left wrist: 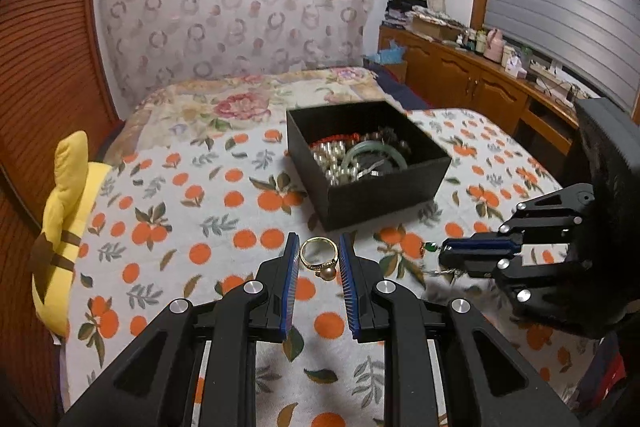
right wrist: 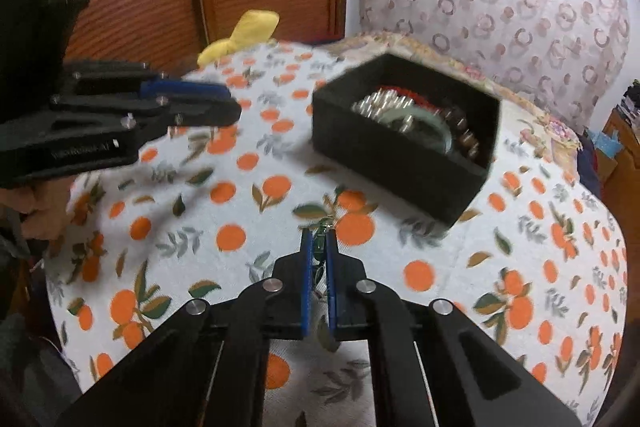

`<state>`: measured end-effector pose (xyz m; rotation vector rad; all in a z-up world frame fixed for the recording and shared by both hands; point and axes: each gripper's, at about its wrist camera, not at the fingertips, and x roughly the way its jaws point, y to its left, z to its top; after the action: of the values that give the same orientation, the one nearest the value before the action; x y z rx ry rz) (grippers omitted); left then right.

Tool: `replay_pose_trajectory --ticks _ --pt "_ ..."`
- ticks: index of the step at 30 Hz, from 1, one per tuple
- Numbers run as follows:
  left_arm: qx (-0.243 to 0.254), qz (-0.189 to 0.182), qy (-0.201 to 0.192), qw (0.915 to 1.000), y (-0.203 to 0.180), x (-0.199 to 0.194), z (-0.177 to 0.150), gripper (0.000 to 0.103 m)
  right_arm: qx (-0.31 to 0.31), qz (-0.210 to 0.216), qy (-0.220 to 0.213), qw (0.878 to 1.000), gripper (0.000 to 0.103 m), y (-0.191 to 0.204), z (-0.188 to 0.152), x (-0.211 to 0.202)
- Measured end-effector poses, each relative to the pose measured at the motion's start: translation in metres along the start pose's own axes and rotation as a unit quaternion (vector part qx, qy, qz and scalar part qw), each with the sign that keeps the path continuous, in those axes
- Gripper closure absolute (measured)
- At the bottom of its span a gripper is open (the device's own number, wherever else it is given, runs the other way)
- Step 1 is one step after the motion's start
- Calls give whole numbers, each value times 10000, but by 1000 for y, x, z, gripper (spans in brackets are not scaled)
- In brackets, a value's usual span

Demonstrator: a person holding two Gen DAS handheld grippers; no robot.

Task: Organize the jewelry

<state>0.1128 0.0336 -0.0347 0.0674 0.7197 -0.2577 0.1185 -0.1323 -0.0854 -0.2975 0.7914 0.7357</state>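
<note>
Both grippers share one build: the left gripper (left wrist: 319,259) and right gripper (right wrist: 319,251) have matte black linkage arms with cut-out slots, round silver screw heads at the pivots, and ribbed blue pads (left wrist: 289,275) (faint lettering marks one arm).

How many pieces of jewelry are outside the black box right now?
2. A gold ring sits clamped between the left gripper's pads; a small green-stoned piece is pinched in the right gripper. The black box holds the rest; others may be hidden.
</note>
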Motion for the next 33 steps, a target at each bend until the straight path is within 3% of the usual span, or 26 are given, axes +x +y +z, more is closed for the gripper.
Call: replay_pose_trajectory --ticks 11,18,24,31,33 --pt "-100 72 -306 9995 -5 -6 26 84 94 -158 -724 9972 96 -30 40 -56" --pt "-187 -35 -373 9991 -6 4 45 84 250 -204 -1055 9939 96 -54 72 -68" --pt "-194 -96 -397 9990 -12 26 65 84 471 -163 -1009 9936 96 -77 89 -51" --pt "-270 -110 -330 9990 -16 52 76 84 670 -187 -633 9956 95 -95 81 -13" --pt "-305 -92 -301 9990 -16 57 77 75 823 -177 -610 9946 90 -103 78 -9"
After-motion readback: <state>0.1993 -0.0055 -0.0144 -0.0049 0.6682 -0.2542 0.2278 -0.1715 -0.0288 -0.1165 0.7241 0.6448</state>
